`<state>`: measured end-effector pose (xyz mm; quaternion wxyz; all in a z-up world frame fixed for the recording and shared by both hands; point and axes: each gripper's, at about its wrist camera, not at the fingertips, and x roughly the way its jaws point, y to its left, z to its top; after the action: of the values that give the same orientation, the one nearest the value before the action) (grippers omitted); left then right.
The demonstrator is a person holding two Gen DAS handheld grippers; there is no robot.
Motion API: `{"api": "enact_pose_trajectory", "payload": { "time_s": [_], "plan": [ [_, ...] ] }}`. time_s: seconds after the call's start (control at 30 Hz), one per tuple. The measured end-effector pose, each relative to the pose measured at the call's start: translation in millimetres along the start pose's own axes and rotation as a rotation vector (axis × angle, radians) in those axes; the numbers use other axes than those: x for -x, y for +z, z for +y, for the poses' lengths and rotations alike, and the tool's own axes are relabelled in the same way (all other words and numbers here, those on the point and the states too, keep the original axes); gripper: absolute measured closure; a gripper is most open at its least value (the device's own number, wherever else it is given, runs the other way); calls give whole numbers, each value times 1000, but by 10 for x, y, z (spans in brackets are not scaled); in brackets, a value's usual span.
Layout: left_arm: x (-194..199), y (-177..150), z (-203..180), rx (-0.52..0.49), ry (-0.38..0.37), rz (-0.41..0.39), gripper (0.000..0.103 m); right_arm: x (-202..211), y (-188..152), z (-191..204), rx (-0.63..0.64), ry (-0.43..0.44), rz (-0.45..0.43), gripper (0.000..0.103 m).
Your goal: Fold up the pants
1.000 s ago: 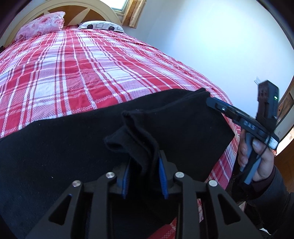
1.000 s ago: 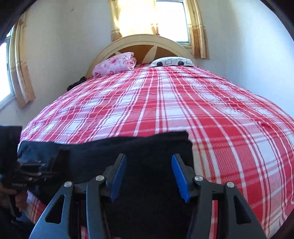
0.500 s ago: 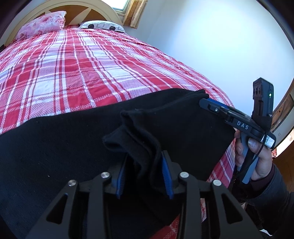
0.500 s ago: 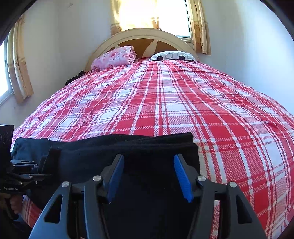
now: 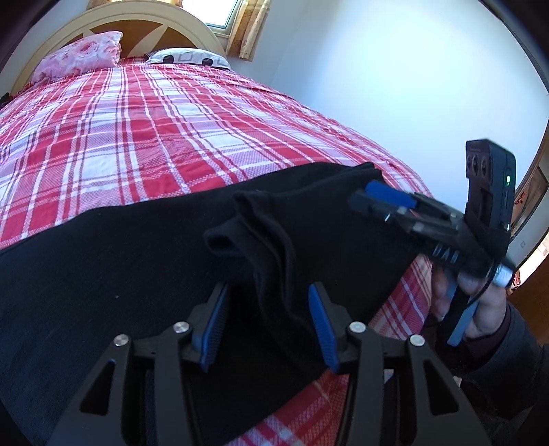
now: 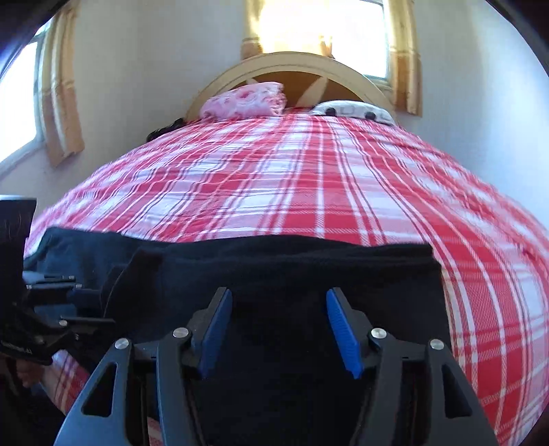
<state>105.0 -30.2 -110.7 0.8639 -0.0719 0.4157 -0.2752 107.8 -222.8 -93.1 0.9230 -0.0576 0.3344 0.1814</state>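
Nearest the left wrist camera, the left gripper [image 5: 267,319] was opening, its blue ribbed pads [image 5: 320,329] standing clear on either side of a raised fold of the black fabric pants [image 5: 137,260], which stood up between them without being pressed. The right gripper [image 6: 279,329] likewise had its blue pads apart, hanging over the flat dark cloth with nothing clamped between them. The pants lay across the near end of the bed with the red-and-white plaid bedspread [image 5: 154,130], folded into a broad band whose far edge ran straight across the plaid and whose right corner [image 6: 425,254] ended square. In the left view, the right gripper [image 5: 381,200] appeared at the pants' right edge, held by a person's hand [image 5: 480,305] in a dark sleeve. Farther back, a pink floral pillow [image 6: 245,101] and a white pillow with black spots [image 6: 353,111] leaned against the cream arched wooden headboard [image 6: 291,63], beneath a bright curtained window [image 6: 322,24].
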Motion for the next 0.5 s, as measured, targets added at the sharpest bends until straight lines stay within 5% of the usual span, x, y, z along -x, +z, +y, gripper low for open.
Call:
{"api": "enact_pose_trajectory", "payload": {
  "time_s": [0.17, 0.23, 0.3, 0.4, 0.5],
  "plan": [
    [128, 39, -59, -15, -9, -52, 52, 361, 165, -518, -150, -96, -97, 43],
    [129, 56, -68, -11, -24, -61, 43, 347, 186, -787, -216, -131, -60, 46],
    [109, 51, -64, -13, -26, -59, 39, 263, 181, -913, -212, -114, -26, 65],
    [84, 46, -44, -10, -27, -50, 39, 65, 167, -1049, -197, -81, 49, 68],
    [77, 40, -24, -6, -23, -48, 39, -48, 175, -1071, -210, -43, 67, 89]
  ]
}}
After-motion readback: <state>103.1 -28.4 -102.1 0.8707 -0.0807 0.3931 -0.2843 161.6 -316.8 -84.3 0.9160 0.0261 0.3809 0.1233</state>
